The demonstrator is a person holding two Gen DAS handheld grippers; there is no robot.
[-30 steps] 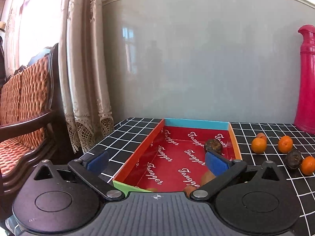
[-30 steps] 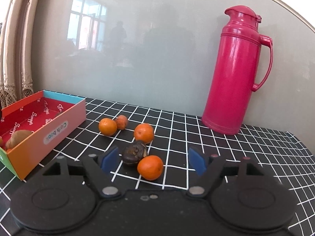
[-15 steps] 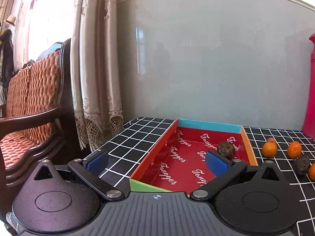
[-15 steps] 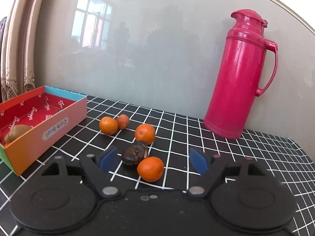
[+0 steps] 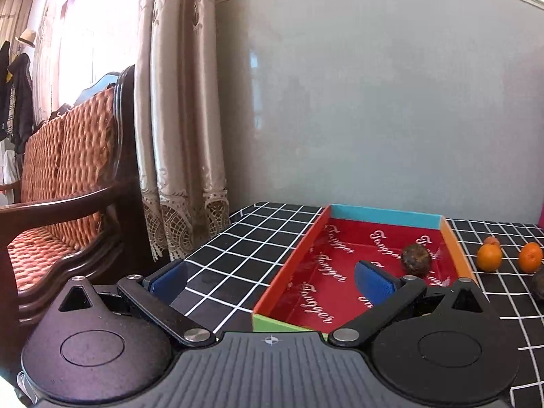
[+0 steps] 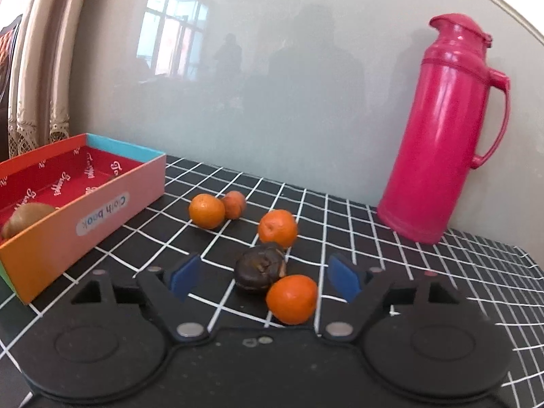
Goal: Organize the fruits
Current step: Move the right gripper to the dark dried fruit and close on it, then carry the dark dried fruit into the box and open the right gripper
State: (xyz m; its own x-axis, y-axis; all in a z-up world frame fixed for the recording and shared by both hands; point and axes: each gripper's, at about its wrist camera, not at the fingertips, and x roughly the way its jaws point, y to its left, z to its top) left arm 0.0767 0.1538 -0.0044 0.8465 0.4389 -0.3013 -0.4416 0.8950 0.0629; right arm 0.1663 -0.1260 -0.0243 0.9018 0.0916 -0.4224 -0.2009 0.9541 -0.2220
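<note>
Jaws of right gripper (image 6: 265,277) apart, unclamped; dark fruit (image 6: 260,268) and orange (image 6: 291,298) between them

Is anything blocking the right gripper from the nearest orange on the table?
Nothing visible does. The right gripper is open, and the nearest orange lies on the checked tablecloth just ahead of its blue pads. A dark brown fruit touches the orange's far side, so it crowds the grasp.

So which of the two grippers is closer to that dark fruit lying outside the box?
Right. The right gripper frames the dark fruit between its open fingers; the left gripper hovers over the box, with that fruit far to its right.
</note>
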